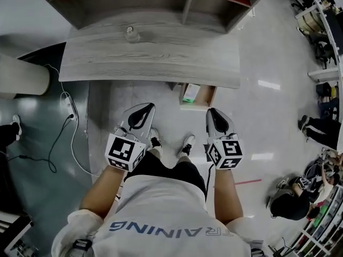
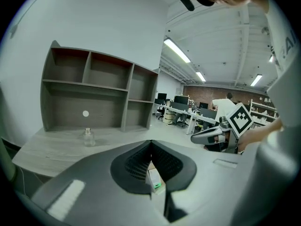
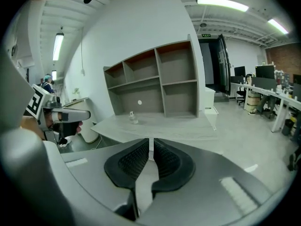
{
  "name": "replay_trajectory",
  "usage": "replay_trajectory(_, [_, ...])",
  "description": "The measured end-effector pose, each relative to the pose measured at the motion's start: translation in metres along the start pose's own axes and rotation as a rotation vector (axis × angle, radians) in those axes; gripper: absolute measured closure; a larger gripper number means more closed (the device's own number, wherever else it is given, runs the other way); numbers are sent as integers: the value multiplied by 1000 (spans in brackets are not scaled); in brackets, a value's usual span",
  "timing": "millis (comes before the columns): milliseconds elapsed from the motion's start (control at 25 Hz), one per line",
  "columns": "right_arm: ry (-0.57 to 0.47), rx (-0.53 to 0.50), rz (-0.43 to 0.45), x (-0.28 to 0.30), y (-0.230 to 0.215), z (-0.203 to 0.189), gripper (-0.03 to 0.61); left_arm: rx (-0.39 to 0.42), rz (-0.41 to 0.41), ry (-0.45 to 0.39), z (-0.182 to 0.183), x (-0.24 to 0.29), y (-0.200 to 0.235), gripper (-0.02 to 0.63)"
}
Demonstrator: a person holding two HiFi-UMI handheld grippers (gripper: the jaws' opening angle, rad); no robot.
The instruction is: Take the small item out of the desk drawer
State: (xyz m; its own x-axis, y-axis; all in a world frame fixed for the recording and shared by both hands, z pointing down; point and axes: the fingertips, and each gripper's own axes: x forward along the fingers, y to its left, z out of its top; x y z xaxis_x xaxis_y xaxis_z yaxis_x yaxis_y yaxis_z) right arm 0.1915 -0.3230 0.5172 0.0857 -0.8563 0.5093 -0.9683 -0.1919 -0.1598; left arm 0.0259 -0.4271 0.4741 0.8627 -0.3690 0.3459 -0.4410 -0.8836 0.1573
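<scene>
An open drawer (image 1: pixel 209 96) hangs under the grey wooden desk (image 1: pixel 150 58), just right of middle. A small white and green item (image 1: pixel 191 92) lies inside it. In the left gripper view the same item (image 2: pixel 154 179) shows far off, below the meeting jaw tips. My left gripper (image 1: pixel 147 108) hovers in front of the desk, left of the drawer, with its tips touching and nothing held. My right gripper (image 1: pixel 214 113) hovers near the drawer's right front. Its jaws (image 3: pixel 151 149) stand a narrow slit apart with nothing between them.
A small glass bottle (image 1: pixel 131 33) stands on the desk, in front of a grey shelf unit (image 1: pixel 187 4). Cables (image 1: pixel 64 122) trail on the floor at the left beside a white column (image 1: pixel 21 76). People (image 1: pixel 292 202) and racks are at the right.
</scene>
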Motion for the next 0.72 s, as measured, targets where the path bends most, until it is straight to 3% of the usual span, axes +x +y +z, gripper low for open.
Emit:
replay_trajectory(160, [116, 8, 28, 22, -16, -41, 441, -39, 25, 10, -9, 10, -13, 612])
replay_trajectory(400, [225, 83, -10, 79, -41, -98, 269, -79, 59, 28, -22, 12, -16, 612])
replay_trajectory(720, [314, 189, -131, 145, -72, -157, 241, -140, 88, 58, -49, 14, -11, 612])
